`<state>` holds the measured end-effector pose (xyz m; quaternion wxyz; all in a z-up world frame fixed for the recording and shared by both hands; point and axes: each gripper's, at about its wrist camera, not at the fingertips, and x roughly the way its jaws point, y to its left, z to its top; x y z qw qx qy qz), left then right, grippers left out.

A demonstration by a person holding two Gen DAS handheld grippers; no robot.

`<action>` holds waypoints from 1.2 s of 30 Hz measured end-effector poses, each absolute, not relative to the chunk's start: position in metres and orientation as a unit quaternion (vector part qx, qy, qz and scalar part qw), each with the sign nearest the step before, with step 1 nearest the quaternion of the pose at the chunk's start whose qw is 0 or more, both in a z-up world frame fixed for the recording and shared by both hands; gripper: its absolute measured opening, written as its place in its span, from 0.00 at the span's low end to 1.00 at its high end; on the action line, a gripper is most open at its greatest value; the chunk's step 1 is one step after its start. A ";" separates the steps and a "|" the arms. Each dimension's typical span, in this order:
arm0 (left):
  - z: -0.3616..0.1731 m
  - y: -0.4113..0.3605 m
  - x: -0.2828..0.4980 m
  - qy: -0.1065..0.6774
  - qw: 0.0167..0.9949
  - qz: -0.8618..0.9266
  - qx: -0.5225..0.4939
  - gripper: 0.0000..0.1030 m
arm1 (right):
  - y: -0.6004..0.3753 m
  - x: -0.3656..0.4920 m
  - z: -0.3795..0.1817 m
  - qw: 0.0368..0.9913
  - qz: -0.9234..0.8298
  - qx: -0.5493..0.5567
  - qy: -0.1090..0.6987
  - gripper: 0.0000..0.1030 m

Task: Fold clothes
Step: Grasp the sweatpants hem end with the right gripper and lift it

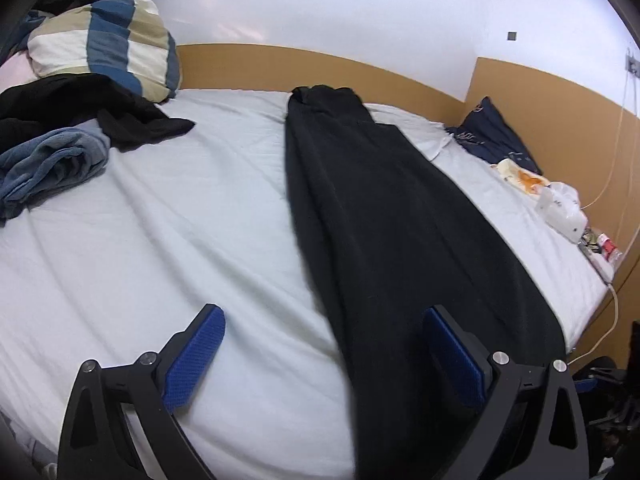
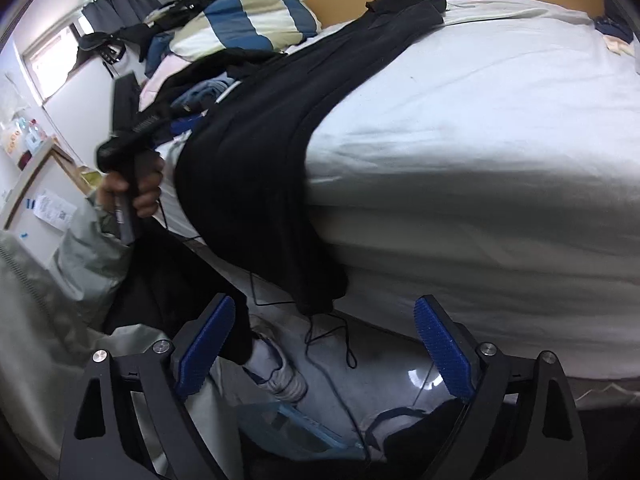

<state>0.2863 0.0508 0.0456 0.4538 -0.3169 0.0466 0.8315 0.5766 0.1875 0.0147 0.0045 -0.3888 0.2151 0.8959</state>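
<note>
A long black garment (image 1: pixel 384 216) lies lengthwise across the white bed sheet (image 1: pixel 180 220), from the wooden board at the far side to the near edge. My left gripper (image 1: pixel 326 344) is open just above the near end; the cloth runs under its right finger. In the right wrist view the same black garment (image 2: pixel 256 152) droops over the side of the mattress (image 2: pixel 480 220) toward the floor. My right gripper (image 2: pixel 324 344) is open, low beside the bed and below the hanging end, touching nothing. A hand (image 2: pixel 140 192) grips the left gripper's handle.
A striped pillow (image 1: pixel 108 44), another black garment (image 1: pixel 100 112) and a blue bundle (image 1: pixel 48 164) are heaped at the far left. Navy cloth (image 1: pixel 492 136) and a plastic bag (image 1: pixel 560 204) lie along the right edge. A shoe (image 2: pixel 280 376) and cables (image 2: pixel 328 332) are on the floor.
</note>
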 end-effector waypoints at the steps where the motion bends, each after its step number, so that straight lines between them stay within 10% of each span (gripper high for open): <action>1: 0.048 0.054 0.288 0.043 0.463 0.829 -0.311 0.97 | 0.186 0.567 0.010 -0.004 0.896 -0.391 0.210 0.87; 14: 0.041 0.028 0.282 0.023 0.477 0.821 -0.314 0.97 | 0.158 0.489 -0.040 -0.083 0.873 -0.400 0.267 0.63; 18: 0.040 0.013 0.281 0.006 0.485 0.816 -0.314 0.97 | 0.146 0.489 -0.032 -0.118 0.867 -0.393 0.282 0.09; 36: 0.062 -0.001 0.302 -0.002 0.502 0.830 -0.241 0.97 | 0.134 0.485 0.146 -0.181 0.925 -0.296 0.153 0.08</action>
